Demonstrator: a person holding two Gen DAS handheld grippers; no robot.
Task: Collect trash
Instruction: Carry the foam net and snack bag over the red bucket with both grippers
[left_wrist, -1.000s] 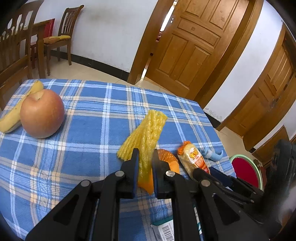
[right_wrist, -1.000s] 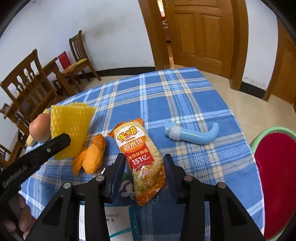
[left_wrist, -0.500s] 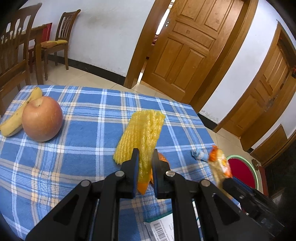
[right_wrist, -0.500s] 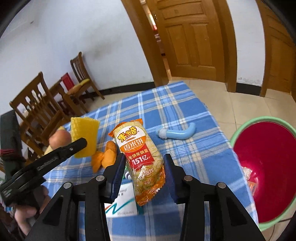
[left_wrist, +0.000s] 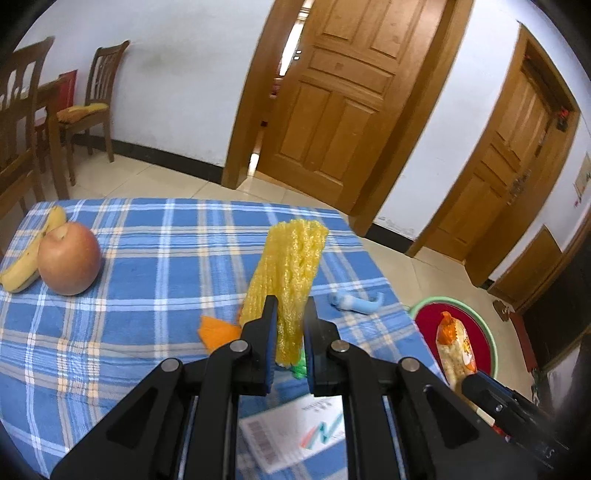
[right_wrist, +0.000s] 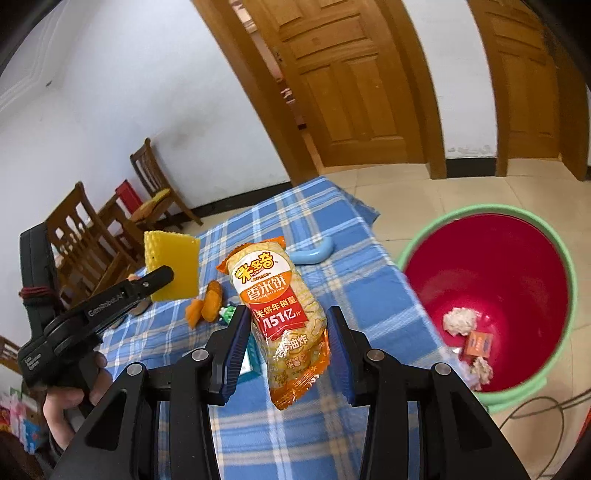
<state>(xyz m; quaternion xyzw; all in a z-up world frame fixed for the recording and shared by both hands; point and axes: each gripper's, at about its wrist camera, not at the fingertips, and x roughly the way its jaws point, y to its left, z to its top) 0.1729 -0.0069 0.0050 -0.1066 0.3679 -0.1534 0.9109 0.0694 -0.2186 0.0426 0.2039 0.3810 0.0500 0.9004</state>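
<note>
- Trash in transit: a yellow foam fruit net (left_wrist: 291, 273) stands pinched between the closed jaws of the left gripper (left_wrist: 289, 317) at centre frame of the left wrist view, raised above the blue plaid tablecloth (left_wrist: 155, 258).
- Right gripper (right_wrist: 288, 332) clamps an orange rice cracker packet (right_wrist: 280, 306) at lower centre of the right wrist view, its jaws pressing both sides of the bag; the packet hangs in the air over the table's edge.
- A red bin with a green rim (right_wrist: 406, 254) fills the right of that view, standing on the tiled floor beside the table; crumpled white paper (right_wrist: 460, 321) and a small orange wrapper (right_wrist: 480, 343) lie in its bottom.
- Seen from the left wrist view, the same packet (left_wrist: 454, 350) shows at lower right in front of the bin (left_wrist: 491, 343).
- On the cloth: an apple (left_wrist: 69, 262) touching a banana (left_wrist: 26, 258) at left frame, orange peel (left_wrist: 216, 330) just left of the left gripper, a light blue curved plastic piece (left_wrist: 354, 301) right of centre, and a white printed box (left_wrist: 295, 432) at the bottom, partly hidden by the gripper.
- Wooden chairs (left_wrist: 92, 107) sit at upper left; wooden doors (left_wrist: 340, 99) fill the background.
</note>
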